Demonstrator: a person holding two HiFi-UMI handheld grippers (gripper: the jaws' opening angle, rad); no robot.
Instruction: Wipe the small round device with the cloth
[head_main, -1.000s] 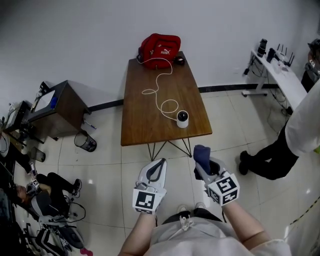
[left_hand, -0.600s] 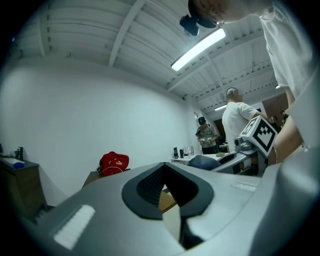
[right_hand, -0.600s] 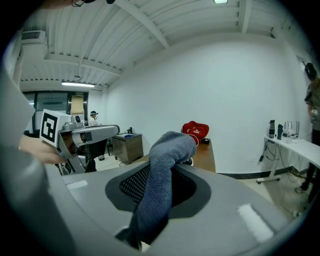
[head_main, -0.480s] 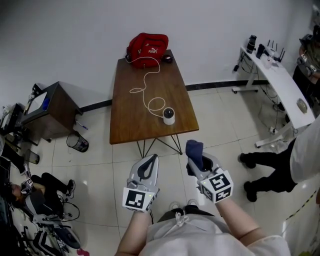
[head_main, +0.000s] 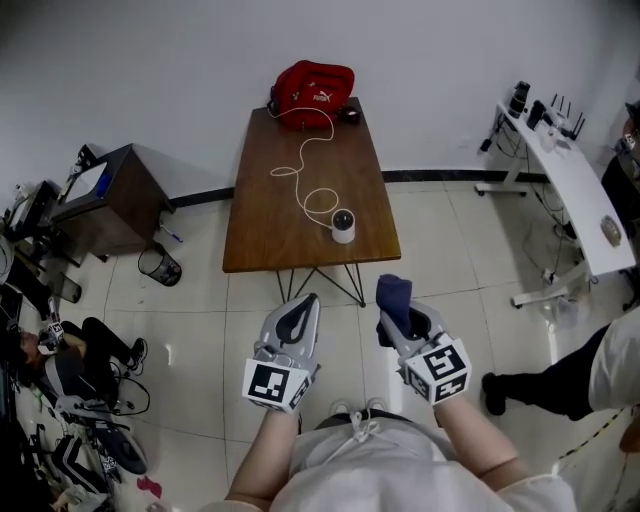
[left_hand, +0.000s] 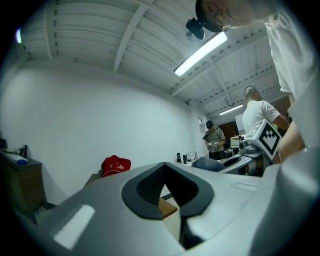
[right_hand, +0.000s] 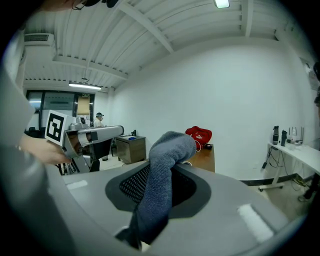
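Note:
The small round device (head_main: 343, 226), white with a black top, stands near the front edge of the wooden table (head_main: 270, 235), with a white cable (head_main: 310, 165) running from it to the back. My right gripper (head_main: 396, 309) is shut on a dark blue cloth (head_main: 394, 297) (right_hand: 160, 187), held over the floor in front of the table. My left gripper (head_main: 295, 320) is shut and holds nothing, beside the right one. In the left gripper view only a corner of the table (left_hand: 167, 207) shows past the jaws.
A red bag (head_main: 314, 84) (right_hand: 198, 135) sits at the table's far end. A dark cabinet (head_main: 105, 200) and a bin (head_main: 160, 266) stand at the left, a white desk (head_main: 570, 185) at the right. A person's legs (head_main: 560, 385) are at the lower right.
The view has shifted a little, and the table now sits slightly further right. The person at the right has moved lower in the picture. Both grippers keep their hold and place.

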